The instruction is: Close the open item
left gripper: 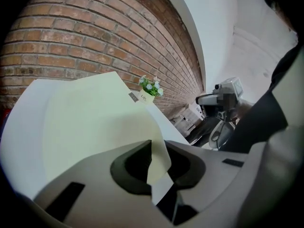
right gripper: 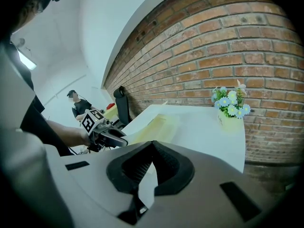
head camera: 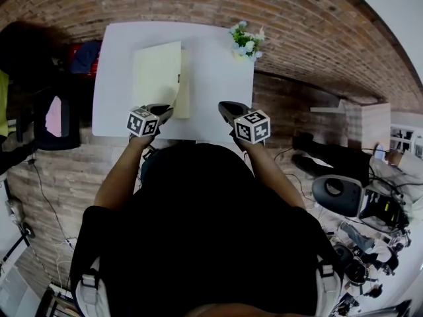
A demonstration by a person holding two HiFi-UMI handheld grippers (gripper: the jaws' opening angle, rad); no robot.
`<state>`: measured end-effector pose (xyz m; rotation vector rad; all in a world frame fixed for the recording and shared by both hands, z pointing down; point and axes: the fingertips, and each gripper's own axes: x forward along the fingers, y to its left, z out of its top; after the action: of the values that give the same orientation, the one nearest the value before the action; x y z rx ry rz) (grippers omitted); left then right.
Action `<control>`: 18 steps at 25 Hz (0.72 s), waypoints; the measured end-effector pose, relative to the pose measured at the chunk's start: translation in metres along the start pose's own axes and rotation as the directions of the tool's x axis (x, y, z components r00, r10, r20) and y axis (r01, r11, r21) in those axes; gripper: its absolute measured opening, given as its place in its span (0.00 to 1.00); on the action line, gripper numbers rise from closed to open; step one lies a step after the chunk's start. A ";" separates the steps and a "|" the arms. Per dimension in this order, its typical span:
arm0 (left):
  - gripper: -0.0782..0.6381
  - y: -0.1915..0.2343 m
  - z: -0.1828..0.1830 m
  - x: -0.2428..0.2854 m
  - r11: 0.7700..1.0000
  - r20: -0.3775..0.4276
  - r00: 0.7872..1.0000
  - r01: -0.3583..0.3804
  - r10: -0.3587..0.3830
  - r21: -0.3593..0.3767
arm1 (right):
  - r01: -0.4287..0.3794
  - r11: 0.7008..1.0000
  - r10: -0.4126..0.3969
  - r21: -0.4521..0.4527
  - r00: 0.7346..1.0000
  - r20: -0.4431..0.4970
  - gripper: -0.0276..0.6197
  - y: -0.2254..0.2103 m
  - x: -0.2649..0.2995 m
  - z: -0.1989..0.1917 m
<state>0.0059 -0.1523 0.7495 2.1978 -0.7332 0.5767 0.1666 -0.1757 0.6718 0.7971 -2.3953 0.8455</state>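
A pale yellow book (head camera: 157, 74) lies open on the white table (head camera: 218, 78), its large cover raised off the narrower stack of pages (head camera: 184, 94). My left gripper (head camera: 166, 111) is at the book's near right corner, shut on the cover's edge. In the left gripper view the cover (left gripper: 90, 122) fills the frame and its corner runs between the jaw tips of the left gripper (left gripper: 153, 144). My right gripper (head camera: 228, 107) hovers over the table's near edge, to the right of the book, and holds nothing. In the right gripper view its tips meet at the right gripper (right gripper: 152, 144), with the book (right gripper: 152, 125) beyond.
A small pot of flowers (head camera: 246, 41) stands at the table's far right corner. A black chair (head camera: 39, 111) with clothes on it sits left of the table. Cables and equipment (head camera: 357, 190) lie on the floor at the right. A person (right gripper: 78, 106) stands far off.
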 end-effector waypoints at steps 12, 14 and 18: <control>0.20 0.001 -0.005 0.019 1.000 -0.069 0.997 0.022 -0.022 0.002 | 0.009 1.000 -0.009 0.029 1.000 0.000 0.07 -0.010 -0.001 -0.004; 0.20 0.000 -0.008 0.022 1.000 -0.080 0.996 0.025 -0.025 -0.004 | 0.010 0.999 -0.010 0.033 1.000 -0.002 0.07 -0.011 -0.001 -0.005; 0.20 0.001 -0.010 0.030 1.000 -0.108 0.994 0.023 -0.024 -0.005 | 0.016 0.999 -0.015 0.045 1.000 -0.005 0.07 -0.016 -0.003 -0.008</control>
<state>0.0255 -0.1548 0.7740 2.1507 -0.6500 0.6765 0.1813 -0.1796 0.6816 0.8290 -2.3704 0.8974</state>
